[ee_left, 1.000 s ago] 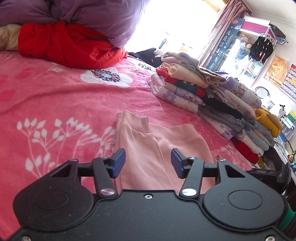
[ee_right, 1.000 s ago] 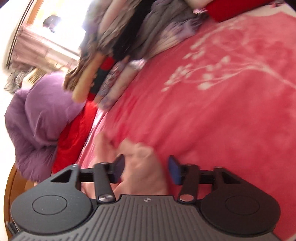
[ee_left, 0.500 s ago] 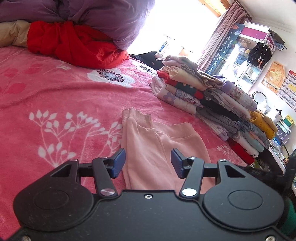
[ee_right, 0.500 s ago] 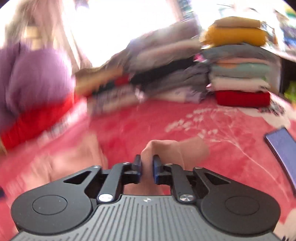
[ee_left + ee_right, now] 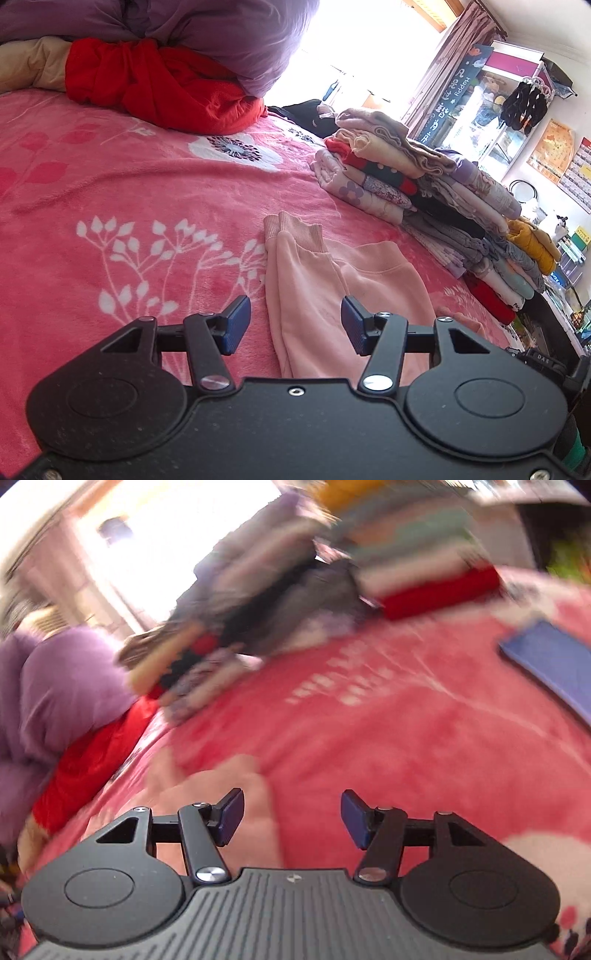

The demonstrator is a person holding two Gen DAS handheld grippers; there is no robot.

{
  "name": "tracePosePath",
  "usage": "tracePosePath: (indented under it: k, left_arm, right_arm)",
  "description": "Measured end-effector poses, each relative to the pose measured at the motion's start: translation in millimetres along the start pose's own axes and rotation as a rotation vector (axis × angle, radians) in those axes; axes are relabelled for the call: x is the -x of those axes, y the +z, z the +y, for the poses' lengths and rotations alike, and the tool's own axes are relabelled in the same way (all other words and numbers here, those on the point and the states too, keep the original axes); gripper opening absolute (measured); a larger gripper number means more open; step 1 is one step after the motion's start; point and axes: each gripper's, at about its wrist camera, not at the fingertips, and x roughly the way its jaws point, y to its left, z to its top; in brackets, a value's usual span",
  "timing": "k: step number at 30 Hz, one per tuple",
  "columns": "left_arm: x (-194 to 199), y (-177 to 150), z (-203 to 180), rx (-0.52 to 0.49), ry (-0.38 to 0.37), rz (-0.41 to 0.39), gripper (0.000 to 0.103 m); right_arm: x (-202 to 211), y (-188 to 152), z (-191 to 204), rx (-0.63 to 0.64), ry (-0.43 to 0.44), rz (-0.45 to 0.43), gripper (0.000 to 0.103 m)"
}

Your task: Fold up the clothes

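Note:
Pale pink trousers [image 5: 332, 295] lie folded on the pink floral bedspread [image 5: 129, 206], cuffs pointing away from me. My left gripper [image 5: 293, 325] is open and empty, just above the near end of the trousers. My right gripper [image 5: 291, 818] is open and empty; the pink trousers [image 5: 221, 786] show blurred under its left finger. A row of folded clothes [image 5: 424, 192] stands on the bed's right side, blurred in the right wrist view [image 5: 295, 602].
A purple duvet [image 5: 207, 33] and a red garment [image 5: 162, 85] are heaped at the head of the bed. A dark blue flat object [image 5: 550, 664] lies on the bedspread at the right. A shelf and a window stand beyond the bed.
My right gripper was shut on the pink trousers half a second ago and is now open, swinging fast. My left gripper has drawn back slightly, staying open.

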Motion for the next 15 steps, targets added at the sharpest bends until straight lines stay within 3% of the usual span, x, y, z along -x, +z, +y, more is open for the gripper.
tracePosePath:
  k: [2, 13, 14, 15]
  left_arm:
    - [-3, -1, -4, -0.008, -0.004, 0.005, 0.053]
    - [-27, -7, -3, -0.042, 0.030, 0.065, 0.053]
    - [-29, -7, -3, -0.040, 0.032, 0.068, 0.053]
    - [-30, -6, -3, -0.039, 0.030, 0.070, 0.053]
  right_arm:
    - [-14, 6, -23, -0.158, 0.075, 0.043, 0.059]
    - [-94, 31, -11, -0.095, 0.255, 0.268, 0.059]
    - [-95, 30, -9, -0.084, 0.263, 0.280, 0.052]
    - [-96, 29, -7, -0.073, 0.271, 0.291, 0.028]
